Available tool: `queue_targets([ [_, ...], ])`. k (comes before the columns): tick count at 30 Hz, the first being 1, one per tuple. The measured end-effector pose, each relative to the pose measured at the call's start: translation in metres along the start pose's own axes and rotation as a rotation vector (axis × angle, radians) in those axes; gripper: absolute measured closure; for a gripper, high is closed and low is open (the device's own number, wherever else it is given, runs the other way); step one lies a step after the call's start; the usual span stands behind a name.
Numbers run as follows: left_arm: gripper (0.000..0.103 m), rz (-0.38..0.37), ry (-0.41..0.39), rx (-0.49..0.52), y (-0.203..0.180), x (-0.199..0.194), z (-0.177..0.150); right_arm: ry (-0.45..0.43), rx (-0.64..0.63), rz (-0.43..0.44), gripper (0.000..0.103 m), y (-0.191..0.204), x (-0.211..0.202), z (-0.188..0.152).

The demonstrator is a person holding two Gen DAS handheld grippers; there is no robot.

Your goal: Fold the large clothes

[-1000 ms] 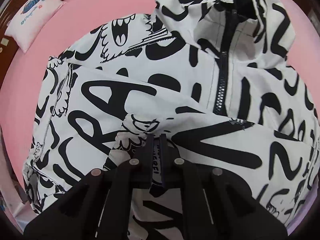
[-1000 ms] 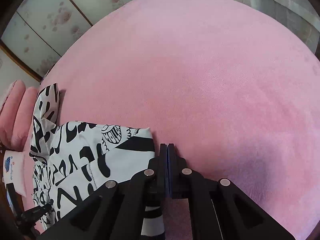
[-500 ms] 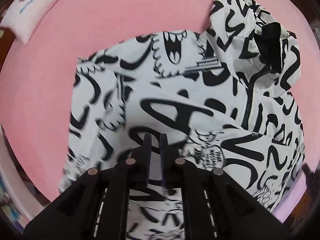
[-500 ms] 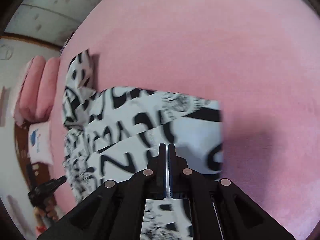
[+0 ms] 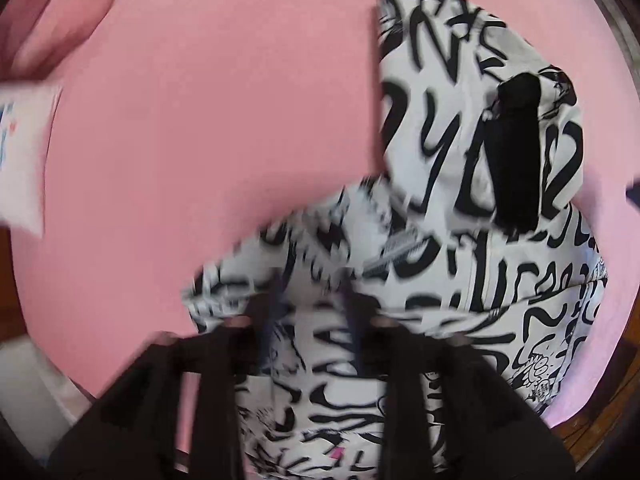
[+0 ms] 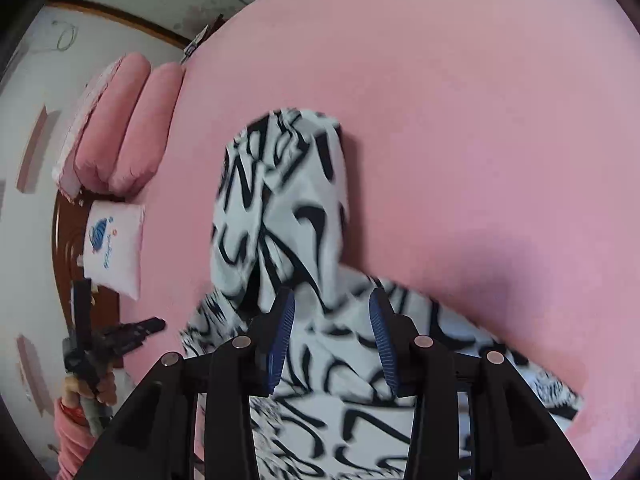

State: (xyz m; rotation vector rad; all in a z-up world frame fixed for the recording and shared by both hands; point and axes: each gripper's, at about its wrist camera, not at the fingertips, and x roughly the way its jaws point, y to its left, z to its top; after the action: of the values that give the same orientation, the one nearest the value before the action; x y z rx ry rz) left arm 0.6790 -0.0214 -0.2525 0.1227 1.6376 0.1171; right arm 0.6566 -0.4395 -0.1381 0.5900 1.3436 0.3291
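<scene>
Black-and-white printed jacket [image 6: 288, 216] lying folded on the pink bed [image 6: 460, 100], long axis running away from both cameras, hood [image 5: 472, 120] at the far end. Left tongs [image 5: 310, 304] and right tongs [image 6: 332, 336] now spread wide above the fabric, holding nothing; half a second ago nearly closed.

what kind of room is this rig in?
Most likely a bedroom: a jacket lies on a bed with a pink cover, with pink pillows and a small white cushion at its edge.
</scene>
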Motion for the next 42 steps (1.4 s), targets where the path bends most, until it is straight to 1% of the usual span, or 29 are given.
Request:
queue_targets([
  [1, 0.045, 0.012, -0.009, 0.021, -0.003, -0.001, 0.012, -0.010, 0.016, 0.014, 0.058, 0.003, 0.001, 0.011],
  [2, 0.045, 0.024, -0.022, 0.040, -0.006, -0.003, 0.024, -0.017, 0.035, 0.029, 0.048, 0.004, 0.004, 0.024],
  [4, 0.045, 0.028, -0.044, 0.067, -0.013, -0.008, 0.053, -0.030, 0.089, 0.040, 0.039, 0.000, 0.012, 0.047],
  [7, 0.045, -0.019, -0.066, 0.045, -0.017, -0.008, 0.095, -0.023, 0.197, 0.055, 0.039, -0.010, 0.034, 0.076],
  [8, 0.045, -0.044, -0.069, 0.028, -0.017, -0.006, 0.108, -0.020, 0.218, 0.066, 0.039, -0.014, 0.040, 0.081],
  [9, 0.045, -0.094, -0.071, -0.002, -0.016, -0.003, 0.124, -0.012, 0.232, 0.073, 0.039, -0.017, 0.052, 0.088],
  [10, 0.045, -0.137, -0.071, -0.023, -0.016, 0.001, 0.134, -0.003, 0.234, 0.072, 0.039, -0.018, 0.062, 0.093],
  [13, 0.044, -0.326, -0.077, -0.103, -0.012, 0.022, 0.166, 0.038, 0.247, 0.090, 0.039, -0.022, 0.094, 0.103],
  [14, 0.044, -0.364, -0.074, -0.136, -0.010, 0.032, 0.172, 0.056, 0.257, 0.104, 0.039, -0.024, 0.102, 0.105],
  [16, 0.044, -0.413, -0.063, -0.191, -0.008, 0.053, 0.185, 0.078, 0.256, 0.119, 0.039, -0.025, 0.122, 0.110],
  [18, 0.044, -0.427, -0.050, -0.229, -0.008, 0.074, 0.194, 0.079, 0.224, 0.099, 0.039, -0.023, 0.137, 0.116],
  [20, 0.044, -0.457, -0.062, -0.260, -0.008, 0.095, 0.200, 0.071, 0.198, 0.104, 0.039, -0.023, 0.150, 0.116],
  [22, 0.044, -0.513, -0.088, -0.295, -0.006, 0.109, 0.203, 0.041, 0.180, 0.122, 0.039, -0.025, 0.158, 0.118],
  [23, 0.044, -0.534, -0.107, -0.326, -0.004, 0.114, 0.203, 0.020, 0.179, 0.132, 0.043, -0.026, 0.163, 0.118],
  [24, 0.044, -0.547, -0.123, -0.353, -0.002, 0.118, 0.203, -0.005, 0.177, 0.157, 0.050, -0.028, 0.165, 0.118],
  [25, 0.044, -0.553, -0.139, -0.370, 0.000, 0.119, 0.203, -0.012, 0.174, 0.168, 0.070, -0.028, 0.169, 0.118],
  [26, 0.044, -0.561, -0.165, -0.373, 0.000, 0.119, 0.203, -0.016, 0.167, 0.173, 0.078, -0.030, 0.170, 0.118],
  [27, 0.049, -0.566, -0.196, -0.366, 0.000, 0.117, 0.202, -0.025, 0.152, 0.181, 0.081, -0.030, 0.172, 0.118],
  [28, 0.071, -0.558, -0.238, -0.346, 0.000, 0.113, 0.200, -0.045, 0.133, 0.190, 0.088, -0.031, 0.171, 0.117],
  [29, 0.081, -0.552, -0.269, -0.323, -0.001, 0.108, 0.198, -0.061, 0.121, 0.202, 0.090, -0.032, 0.169, 0.115],
  [31, 0.093, -0.588, -0.312, -0.307, 0.001, 0.101, 0.191, -0.096, 0.114, 0.270, 0.092, -0.034, 0.162, 0.112],
  [32, 0.095, -0.619, -0.343, -0.308, 0.004, 0.096, 0.185, -0.107, 0.109, 0.301, 0.093, -0.033, 0.159, 0.110],
  [34, 0.097, -0.687, -0.398, -0.306, 0.012, 0.082, 0.173, -0.116, 0.053, 0.366, 0.094, -0.027, 0.144, 0.104],
  [35, 0.097, -0.723, -0.420, -0.296, 0.016, 0.073, 0.167, -0.118, -0.003, 0.389, 0.095, -0.020, 0.134, 0.099],
  [37, 0.097, -0.778, -0.447, -0.258, 0.023, 0.053, 0.154, -0.118, -0.118, 0.405, 0.096, -0.007, 0.114, 0.088],
  [38, 0.097, -0.801, -0.457, -0.227, 0.026, 0.041, 0.146, -0.112, -0.169, 0.418, 0.096, -0.001, 0.103, 0.082],
  [40, 0.097, -0.831, -0.482, -0.151, 0.031, 0.016, 0.130, -0.092, -0.217, 0.434, 0.096, 0.006, 0.085, 0.071],
  [42, 0.097, -0.833, -0.526, -0.055, 0.037, -0.014, 0.112, -0.080, -0.251, 0.450, 0.096, 0.010, 0.066, 0.057],
])
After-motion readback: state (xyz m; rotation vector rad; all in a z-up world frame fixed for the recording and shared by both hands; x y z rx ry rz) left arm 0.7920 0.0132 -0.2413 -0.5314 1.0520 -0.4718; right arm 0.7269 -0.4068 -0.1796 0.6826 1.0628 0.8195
